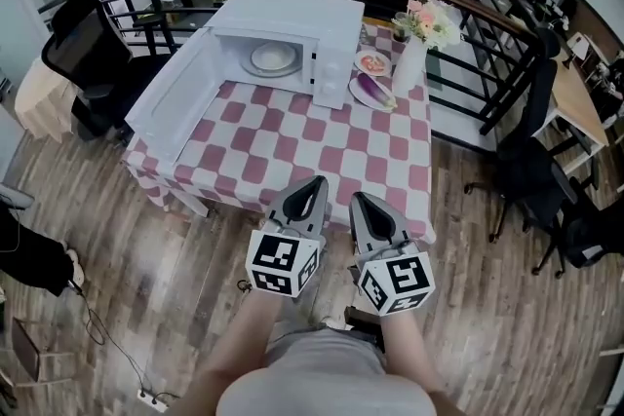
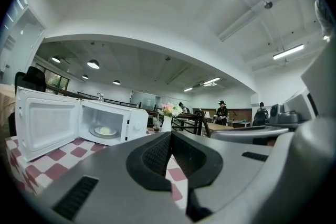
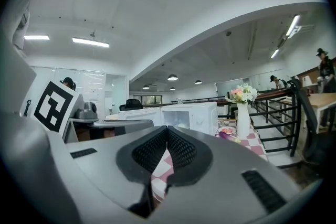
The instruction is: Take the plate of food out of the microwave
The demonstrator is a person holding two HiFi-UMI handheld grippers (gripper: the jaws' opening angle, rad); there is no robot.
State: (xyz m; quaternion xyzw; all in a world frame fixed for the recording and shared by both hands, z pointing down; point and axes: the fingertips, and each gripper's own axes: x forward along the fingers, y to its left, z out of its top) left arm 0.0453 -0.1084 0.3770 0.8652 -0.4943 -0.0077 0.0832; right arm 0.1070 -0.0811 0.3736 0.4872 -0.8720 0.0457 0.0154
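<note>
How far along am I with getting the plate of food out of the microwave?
Done: the microwave door stands open. In hand: nothing; the left gripper and right gripper are both shut and empty, near the table's front edge. Left: the plate sits inside the microwave; reaching in, gripping it and bringing it out all remain.
</note>
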